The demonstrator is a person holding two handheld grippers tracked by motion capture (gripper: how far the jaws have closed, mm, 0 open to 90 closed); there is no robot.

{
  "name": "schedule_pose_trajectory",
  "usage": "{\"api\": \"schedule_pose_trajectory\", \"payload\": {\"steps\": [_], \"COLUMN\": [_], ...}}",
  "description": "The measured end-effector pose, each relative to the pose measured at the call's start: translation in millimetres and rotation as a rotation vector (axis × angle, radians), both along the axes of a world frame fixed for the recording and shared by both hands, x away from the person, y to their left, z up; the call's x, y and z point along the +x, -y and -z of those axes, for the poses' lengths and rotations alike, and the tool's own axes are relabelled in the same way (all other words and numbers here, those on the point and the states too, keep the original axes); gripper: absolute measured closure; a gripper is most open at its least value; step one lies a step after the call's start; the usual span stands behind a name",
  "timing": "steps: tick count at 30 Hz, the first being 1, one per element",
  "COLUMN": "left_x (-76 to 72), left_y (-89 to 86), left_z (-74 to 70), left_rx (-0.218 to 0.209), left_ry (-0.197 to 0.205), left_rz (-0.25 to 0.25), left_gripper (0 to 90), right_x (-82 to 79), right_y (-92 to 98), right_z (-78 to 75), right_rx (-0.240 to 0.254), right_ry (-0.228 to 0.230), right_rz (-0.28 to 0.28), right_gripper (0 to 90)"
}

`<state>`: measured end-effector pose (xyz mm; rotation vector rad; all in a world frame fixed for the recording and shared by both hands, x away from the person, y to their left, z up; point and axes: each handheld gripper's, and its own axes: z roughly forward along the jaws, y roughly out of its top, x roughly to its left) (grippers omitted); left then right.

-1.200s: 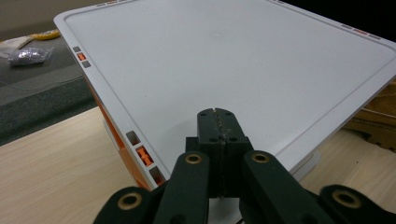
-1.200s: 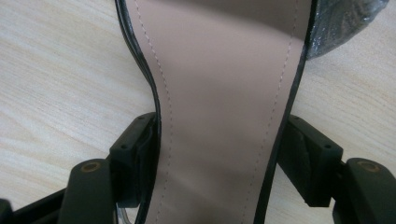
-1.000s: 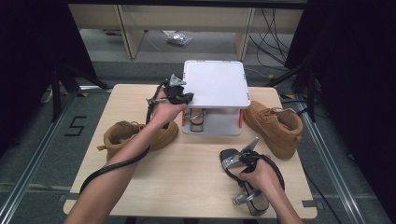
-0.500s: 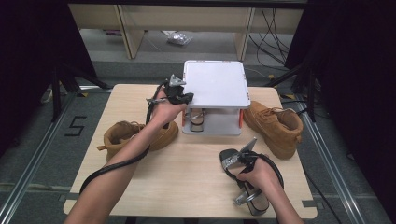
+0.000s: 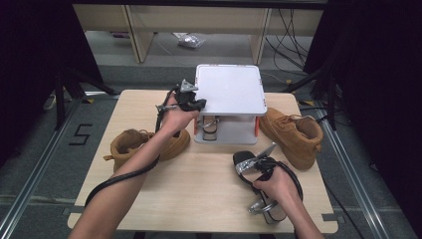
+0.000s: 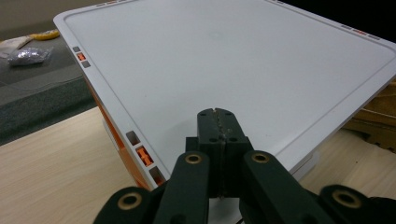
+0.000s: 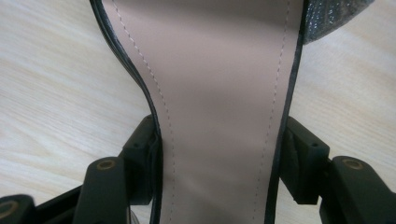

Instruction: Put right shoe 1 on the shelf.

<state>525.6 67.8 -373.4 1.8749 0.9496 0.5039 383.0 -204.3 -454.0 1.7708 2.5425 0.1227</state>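
step: stowing sandal (image 5: 247,162) in rack (image 5: 230,90) | right tongs (image 7: 219,154) clamped on its sole, low over worktop (image 5: 199,184) | left tongs (image 6: 218,122) together above rack top | next: carry sandal to lower shelf

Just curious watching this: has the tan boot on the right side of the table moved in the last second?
No. The tan boot lies beside the white box's right corner, as before.
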Motion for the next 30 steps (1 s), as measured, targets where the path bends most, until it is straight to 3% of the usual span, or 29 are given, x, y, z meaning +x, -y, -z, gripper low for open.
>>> {"api": "schedule_pose_trajectory", "payload": {"steps": [2,3,6,7,9,10,11,13,15,21,22,27,30], "left_x": [0.1,0.2,0.0,0.1,0.2,0.3,0.2,-0.2,0.0,0.1,0.1,0.2,0.0], "left_y": [-0.4,-0.1,-0.2,-0.2,-0.2,-0.3,-0.3,-0.9,-1.1,-1.2,-1.2,-1.3,-1.2], "left_z": [-0.2,0.0,0.1,0.1,0.0,-0.1,0.0,-0.2,0.1,0.0,0.0,0.1,0.1], "left_rx": [0.002,-0.001,-0.002,-0.001,-0.001,-0.001,-0.002,0.003,-0.001,-0.001,-0.001,-0.003,-0.002], "left_ry": [-0.002,-0.001,0.000,0.000,-0.001,-0.002,-0.002,-0.005,-0.005,-0.007,-0.007,-0.006,-0.007], "left_rz": [0.004,0.001,0.001,0.001,0.002,0.002,0.002,0.000,0.000,0.001,0.001,0.002,0.000], "left_gripper": [89.9,89.9,89.9,89.9,89.9,90.0,89.9,89.9,89.9,89.9,89.9,89.9,89.9], "right_x": [1.7,3.6,8.6,11.5,16.4,20.5,23.4,30.0,35.3,55.8,59.4,77.7,86.7], "right_y": [-0.6,0.2,-2.7,-3.0,-5.2,-4.7,-6.3,-7.2,-10.4,-16.2,-17.4,-24.6,-26.7], "right_z": [-2.5,-2.2,-7.8,-9.2,-11.1,-12.2,-13.4,-15.9,-18.2,-22.2,-22.5,-22.2,-21.3], "right_rx": [-0.001,0.027,0.011,0.028,0.021,0.054,0.035,0.070,0.030,0.057,0.038,0.036,0.030], "right_ry": [0.018,0.022,0.035,0.025,0.047,0.027,0.040,0.038,0.068,0.070,0.084,0.100,0.099], "right_rz": [0.002,-0.003,0.014,0.018,0.027,0.024,0.032,0.038,0.046,0.060,0.069,0.126,0.130], "right_gripper": [41.0,41.0,41.0,41.0,41.0,41.0,41.0,41.0,41.0,41.0,41.0,41.0,41.0]}}
